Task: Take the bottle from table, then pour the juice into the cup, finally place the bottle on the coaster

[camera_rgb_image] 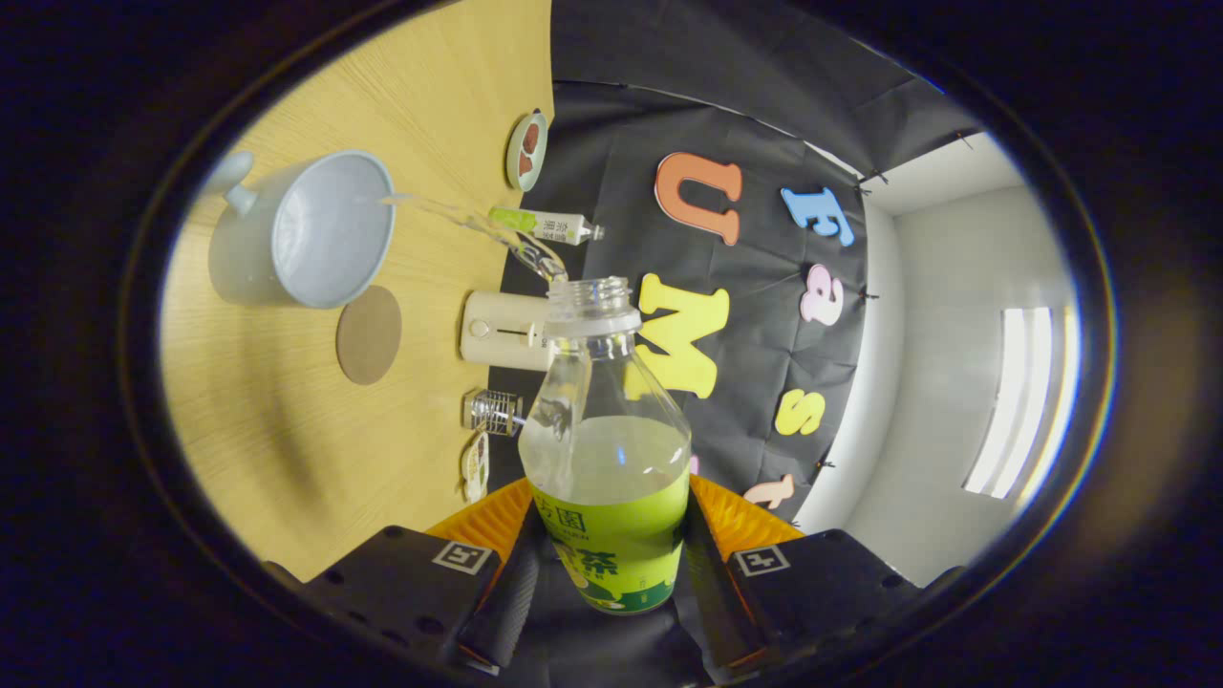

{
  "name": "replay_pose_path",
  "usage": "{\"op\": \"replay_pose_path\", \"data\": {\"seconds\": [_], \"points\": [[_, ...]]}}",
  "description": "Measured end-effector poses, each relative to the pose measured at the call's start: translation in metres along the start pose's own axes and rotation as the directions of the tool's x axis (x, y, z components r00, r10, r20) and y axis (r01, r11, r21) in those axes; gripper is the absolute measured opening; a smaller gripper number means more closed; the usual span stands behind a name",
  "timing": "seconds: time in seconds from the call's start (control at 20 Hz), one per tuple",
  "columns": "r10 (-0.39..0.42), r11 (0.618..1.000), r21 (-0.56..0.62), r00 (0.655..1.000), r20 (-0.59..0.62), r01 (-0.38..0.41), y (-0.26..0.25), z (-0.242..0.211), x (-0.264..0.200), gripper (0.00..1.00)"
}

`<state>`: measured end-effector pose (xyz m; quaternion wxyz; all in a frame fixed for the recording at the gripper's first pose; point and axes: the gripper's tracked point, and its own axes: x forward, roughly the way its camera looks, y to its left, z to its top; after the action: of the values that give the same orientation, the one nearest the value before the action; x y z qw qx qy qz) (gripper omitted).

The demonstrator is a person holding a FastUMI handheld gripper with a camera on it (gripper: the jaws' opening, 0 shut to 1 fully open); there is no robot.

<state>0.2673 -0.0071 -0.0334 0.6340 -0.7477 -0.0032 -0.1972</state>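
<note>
Sitting on a wooden table (287, 411), a pale blue cup (315, 229) catches a thin stream of juice (478, 227) beside a round brown coaster (369, 334), poured from the uncapped bottle (607, 449) clamped between both fingers of the gripper (609, 554).

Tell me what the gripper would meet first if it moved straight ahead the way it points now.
Probably the black cloth wall. The gripper holds the tilted bottle between its fingers, with its neck pointing at the wall; depth is unclear.
</note>
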Motion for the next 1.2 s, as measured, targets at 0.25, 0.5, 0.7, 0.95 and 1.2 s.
{"op": "replay_pose_path", "data": {"seconds": [0.25, 0.5, 0.7, 0.95, 1.2], "points": [[-0.031, 0.999, -0.038, 1.0, 0.005, 0.031, -0.009, 0.0, -0.004, 0.77], [-0.057, 0.996, -0.064, 0.998, 0.001, 0.057, -0.014, -0.002, -0.002, 0.77], [-0.076, 0.993, -0.086, 0.997, 0.002, 0.076, -0.02, -0.004, -0.003, 0.77], [-0.097, 0.989, -0.111, 0.995, 0.008, 0.097, -0.024, -0.006, 0.0, 0.77], [-0.114, 0.985, -0.13, 0.993, 0.002, 0.113, -0.029, -0.009, -0.002, 0.77]]}}
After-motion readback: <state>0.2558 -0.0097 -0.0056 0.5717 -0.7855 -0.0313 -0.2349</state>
